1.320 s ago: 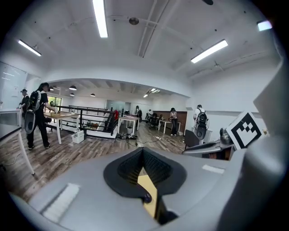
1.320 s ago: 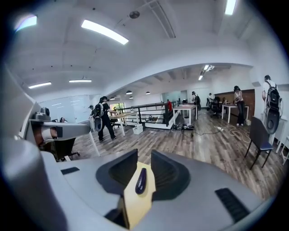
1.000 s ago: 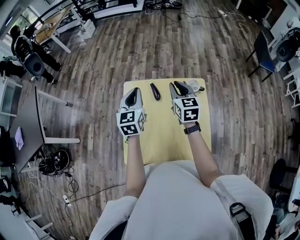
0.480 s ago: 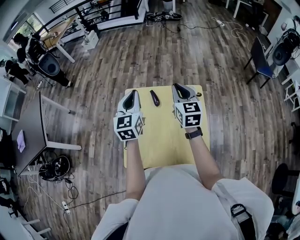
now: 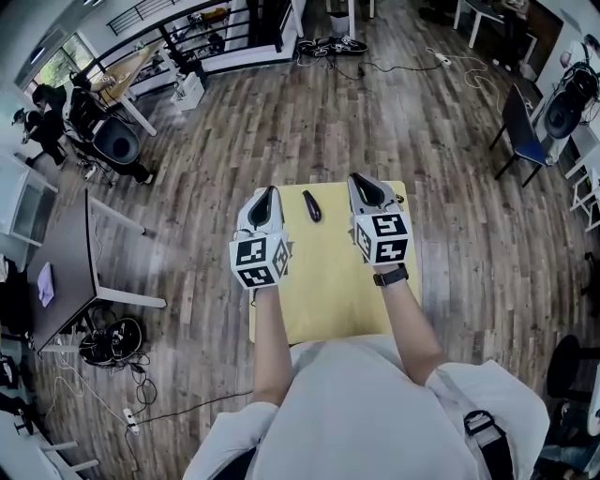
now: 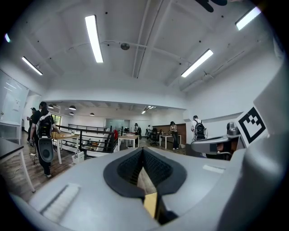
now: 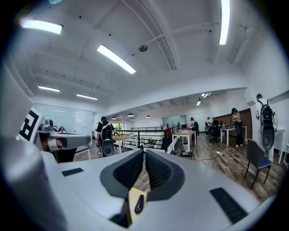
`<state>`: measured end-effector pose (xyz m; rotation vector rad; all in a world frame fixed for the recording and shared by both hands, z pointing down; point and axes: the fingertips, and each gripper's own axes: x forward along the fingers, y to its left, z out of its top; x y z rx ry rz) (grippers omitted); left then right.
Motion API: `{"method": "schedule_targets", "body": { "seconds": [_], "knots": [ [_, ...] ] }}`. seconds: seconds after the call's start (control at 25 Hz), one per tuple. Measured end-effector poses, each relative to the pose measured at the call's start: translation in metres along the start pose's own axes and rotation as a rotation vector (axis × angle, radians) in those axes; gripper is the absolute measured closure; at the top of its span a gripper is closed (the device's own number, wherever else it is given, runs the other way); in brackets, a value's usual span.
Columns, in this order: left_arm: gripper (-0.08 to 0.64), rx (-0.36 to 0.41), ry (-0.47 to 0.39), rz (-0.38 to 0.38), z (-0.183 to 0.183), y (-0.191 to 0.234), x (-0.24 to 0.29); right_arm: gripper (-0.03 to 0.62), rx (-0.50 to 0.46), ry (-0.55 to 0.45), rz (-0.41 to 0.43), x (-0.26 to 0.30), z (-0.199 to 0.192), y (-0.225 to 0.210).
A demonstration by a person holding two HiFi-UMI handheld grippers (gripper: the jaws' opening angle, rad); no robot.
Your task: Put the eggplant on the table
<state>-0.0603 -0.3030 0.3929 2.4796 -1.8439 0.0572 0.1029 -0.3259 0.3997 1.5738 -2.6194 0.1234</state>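
The dark purple eggplant (image 5: pixel 310 205) lies on the yellow table (image 5: pixel 328 281) near its far edge, between my two grippers and touching neither. My left gripper (image 5: pixel 269 191) hovers to its left, my right gripper (image 5: pixel 362 179) to its right, both held level above the tabletop. In the left gripper view the left gripper (image 6: pixel 142 149) is shut with nothing between its pads. In the right gripper view the right gripper (image 7: pixel 144 151) is shut and empty too. Through the gap behind its pads the eggplant (image 7: pixel 139 204) shows on the table (image 7: pixel 132 197) below.
Wooden floor surrounds the small table. A dark desk (image 5: pixel 56 253) stands at the left with cables (image 5: pixel 108 337) on the floor beside it. A blue chair (image 5: pixel 520 117) is at the far right. People and a black railing (image 5: pixel 187 28) are at the far left.
Both grippers have lifted higher above the table. The eggplant has stayed where it lay between them.
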Motion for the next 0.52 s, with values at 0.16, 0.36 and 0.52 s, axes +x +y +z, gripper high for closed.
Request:
{"method": "schedule_targets", "body": {
  "seconds": [0.16, 0.36, 0.52],
  "knots": [
    [0.551, 0.002, 0.005, -0.006, -0.004, 0.002, 0.0, 0.568, -0.002, -0.005, -0.004, 0.0, -0.002, 0.003],
    [0.551, -0.001, 0.019, -0.01, -0.009, -0.004, 0.001, 0.568, 0.008, 0.0, -0.004, -0.004, -0.005, 0.0],
    [0.551, 0.002, 0.011, -0.009, -0.005, -0.006, -0.006, 0.568, -0.003, -0.007, 0.003, -0.01, -0.002, 0.004]
  ]
}}
